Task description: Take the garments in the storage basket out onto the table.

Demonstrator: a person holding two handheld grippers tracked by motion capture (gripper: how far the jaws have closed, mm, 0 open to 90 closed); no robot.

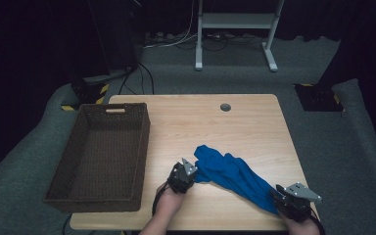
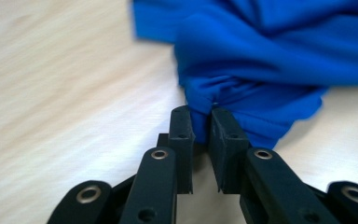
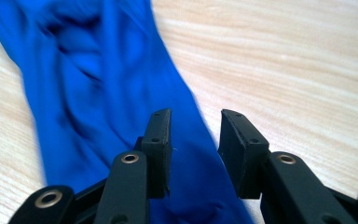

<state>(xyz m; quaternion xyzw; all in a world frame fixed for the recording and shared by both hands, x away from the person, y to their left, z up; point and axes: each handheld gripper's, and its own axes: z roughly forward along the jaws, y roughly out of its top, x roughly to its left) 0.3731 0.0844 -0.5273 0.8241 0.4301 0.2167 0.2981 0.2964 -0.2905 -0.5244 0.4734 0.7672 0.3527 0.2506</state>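
Observation:
A crumpled blue cloth point(image 1: 230, 174) lies on the wooden table point(image 1: 245, 127), stretched diagonally between both hands. At its left end, my left gripper point(image 1: 193, 171) is shut on it. The left gripper view shows the pads point(image 2: 182, 128) pinching a bunched fold of the blue cloth point(image 2: 270, 56), with my left gripper point(image 2: 201, 126) low over the table. My right gripper point(image 1: 277, 195) is at the cloth's near right end. In the right gripper view my right gripper point(image 3: 195, 135) stands open, and the blue cloth point(image 3: 98, 84) runs under and between its jaws without being pressed.
A dark wicker basket point(image 1: 144, 147) sits empty at the table's left side, close to my left hand. A round cable hole point(image 1: 225, 107) is at the table's far middle. A white desk frame point(image 1: 235, 22) stands on the floor beyond.

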